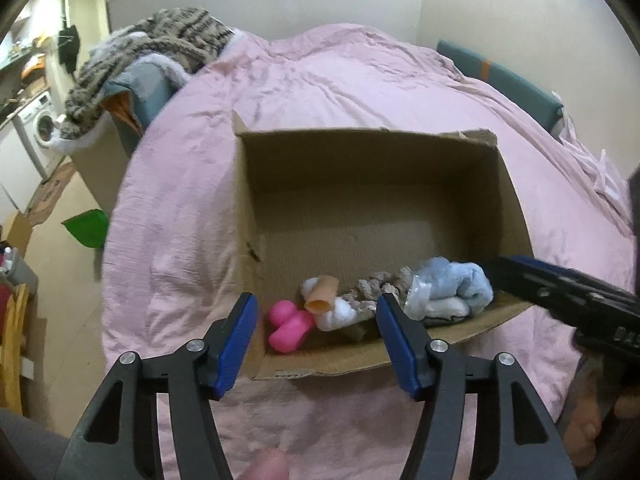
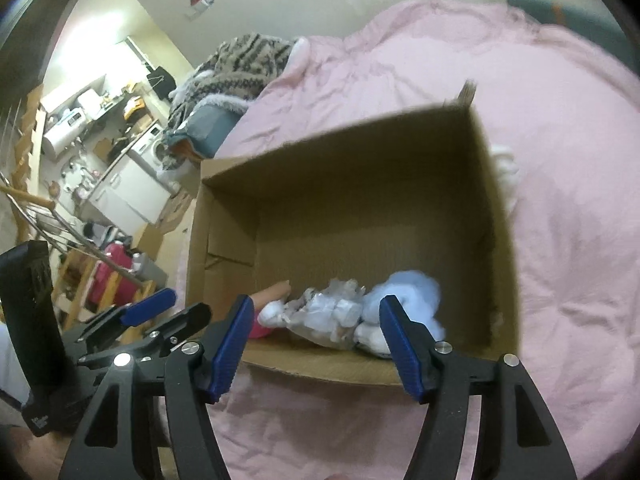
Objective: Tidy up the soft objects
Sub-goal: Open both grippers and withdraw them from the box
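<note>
An open cardboard box [image 1: 360, 152] stands on a pink duvet. At its near wall lie a pink soft toy [image 1: 289, 326], a white plush with a tan tube [image 1: 322, 300], a beige scrunchie [image 1: 370, 286] and a light blue fluffy cloth [image 1: 456, 282]. My left gripper [image 1: 316, 344] is open and empty above the box's near edge. My right gripper [image 2: 316, 344] is open and empty above the same edge; the blue cloth [image 2: 408, 292] and a clear-wrapped bundle [image 2: 332, 312] lie beyond it. A white soft thing [image 2: 506, 168] lies outside the box on the right.
The pink duvet [image 1: 320, 80] covers the bed. A striped knitted blanket [image 1: 152, 48] lies at the bed's far left corner. A washing machine [image 1: 38, 128] and clutter stand on the floor to the left. A green object [image 1: 86, 226] lies beside the bed.
</note>
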A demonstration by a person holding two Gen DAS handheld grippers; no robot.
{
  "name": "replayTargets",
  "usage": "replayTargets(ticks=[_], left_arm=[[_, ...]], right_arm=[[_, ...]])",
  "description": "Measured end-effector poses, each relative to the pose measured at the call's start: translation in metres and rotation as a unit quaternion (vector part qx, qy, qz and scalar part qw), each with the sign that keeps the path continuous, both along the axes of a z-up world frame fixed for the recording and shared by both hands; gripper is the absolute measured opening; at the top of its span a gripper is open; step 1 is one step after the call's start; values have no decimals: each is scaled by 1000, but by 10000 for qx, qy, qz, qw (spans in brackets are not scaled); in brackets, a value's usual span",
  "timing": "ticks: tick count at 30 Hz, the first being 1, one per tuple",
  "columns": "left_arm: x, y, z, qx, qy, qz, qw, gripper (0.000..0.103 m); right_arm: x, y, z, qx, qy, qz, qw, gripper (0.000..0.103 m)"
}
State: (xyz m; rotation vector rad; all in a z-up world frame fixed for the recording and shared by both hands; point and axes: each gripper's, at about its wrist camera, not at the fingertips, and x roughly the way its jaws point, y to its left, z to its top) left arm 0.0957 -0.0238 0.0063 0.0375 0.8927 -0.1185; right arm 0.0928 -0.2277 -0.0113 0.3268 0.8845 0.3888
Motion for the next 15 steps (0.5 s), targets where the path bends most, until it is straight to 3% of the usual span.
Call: replayTargets(ticks=[6,10,15], left_arm=[[-17,19,25,-171,-311,357,9987,58],[-34,26,38,-197,-488,406,9978,59],[-61,28,46,-160,-621,388,9972,65]], right_arm=[[-24,-6,29,-474,-491,-207,9975,79],[-40,-11,36,-712,-552,-325,9954,88],[-61,-14,37,-871,-571,-424,9937,89]])
